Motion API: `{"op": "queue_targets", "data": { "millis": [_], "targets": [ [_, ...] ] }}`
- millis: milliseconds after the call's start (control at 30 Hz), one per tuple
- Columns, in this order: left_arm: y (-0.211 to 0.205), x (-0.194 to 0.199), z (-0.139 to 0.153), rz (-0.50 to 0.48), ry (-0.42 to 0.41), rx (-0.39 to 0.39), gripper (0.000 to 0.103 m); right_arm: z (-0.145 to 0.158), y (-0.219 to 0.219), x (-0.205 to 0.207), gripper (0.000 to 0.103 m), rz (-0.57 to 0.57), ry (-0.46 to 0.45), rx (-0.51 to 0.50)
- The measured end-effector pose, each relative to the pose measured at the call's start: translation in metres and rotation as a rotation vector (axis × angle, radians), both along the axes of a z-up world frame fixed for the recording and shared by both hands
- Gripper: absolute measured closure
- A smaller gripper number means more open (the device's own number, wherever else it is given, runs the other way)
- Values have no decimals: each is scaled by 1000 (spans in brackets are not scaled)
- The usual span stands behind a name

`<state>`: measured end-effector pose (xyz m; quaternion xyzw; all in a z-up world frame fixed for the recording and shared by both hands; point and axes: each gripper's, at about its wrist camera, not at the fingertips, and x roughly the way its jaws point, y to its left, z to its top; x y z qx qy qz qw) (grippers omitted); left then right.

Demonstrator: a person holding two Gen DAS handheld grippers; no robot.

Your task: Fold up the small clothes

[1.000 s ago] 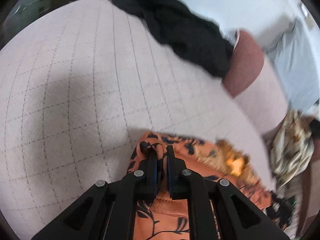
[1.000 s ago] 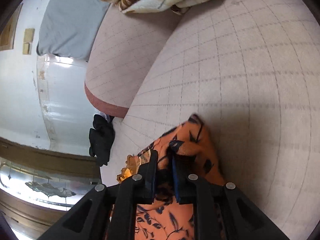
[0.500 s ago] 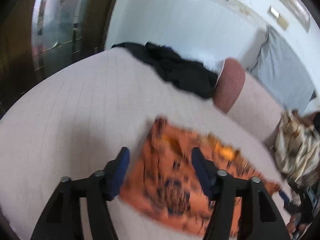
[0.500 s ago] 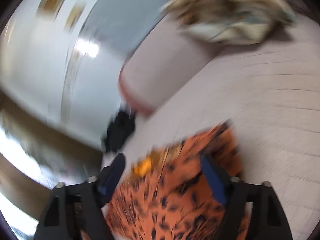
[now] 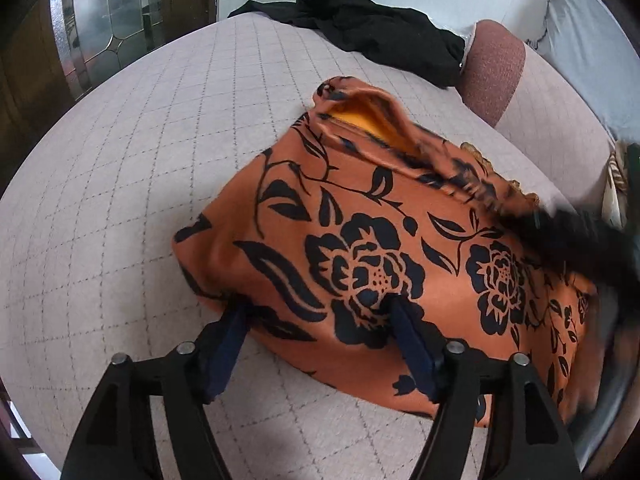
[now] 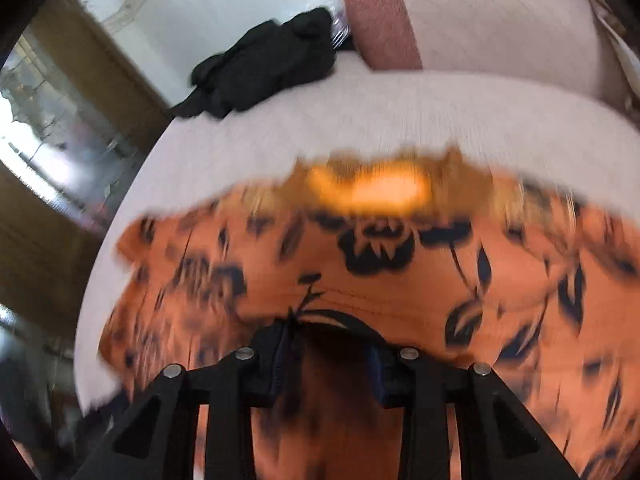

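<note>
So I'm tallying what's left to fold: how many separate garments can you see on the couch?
3. The orange floral garment lies flat by the grippers; the black garment is crumpled at the seat's far end; a pale patterned one barely shows at the right edge. More may be hidden.

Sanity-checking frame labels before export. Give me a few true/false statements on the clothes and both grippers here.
1. The orange flowered garment lies on the quilted cushion. True.
2. The left gripper is clamped shut on the garment. False: its jaws have just been opening and stand wide over the near edge.
3. The black garment lies on top of the orange one. False: it lies apart, at the cushion's far edge.
4. The right gripper has orange cloth between its fingers. True; its jaws have just been closing.
</note>
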<state>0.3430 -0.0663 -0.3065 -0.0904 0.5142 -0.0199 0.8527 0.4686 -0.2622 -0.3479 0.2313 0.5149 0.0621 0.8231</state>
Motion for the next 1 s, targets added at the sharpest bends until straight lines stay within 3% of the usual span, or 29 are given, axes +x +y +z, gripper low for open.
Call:
{"op": "queue_targets", "data": {
  "millis": [100,233,300,367,433,500,600,667,800,900,1000],
  "targets": [
    [-9,4,0,10,11,13,27,-4,-25,54,68,-113,6,-13],
    [-7,10,-1,27,29,-21,26,26,-43,63,66,-216,-74,-33],
    [2,7,-1,24,33,-35,26,41,-32,52,66,-165,-111,43],
    [9,5,-2,11,41,-45,26,43,-9,46,66,-47,-82,121],
    [19,3,-1,4,43,-65,26,40,28,41,66,86,-34,130],
    [28,0,-2,-7,43,-63,26,34,56,45,66,144,-14,121],
    [31,-6,-5,-55,45,-17,25,8,85,74,65,160,46,101],
    [30,-5,-3,-82,43,10,25,-3,83,84,65,112,62,112],
    [34,5,0,-58,56,-40,25,17,46,69,65,26,36,200],
    [32,8,11,-71,17,-41,25,41,-12,31,65,-56,-17,71],
    [30,7,17,-86,-14,-10,25,43,-85,-11,65,-211,-37,23]
  ]
}}
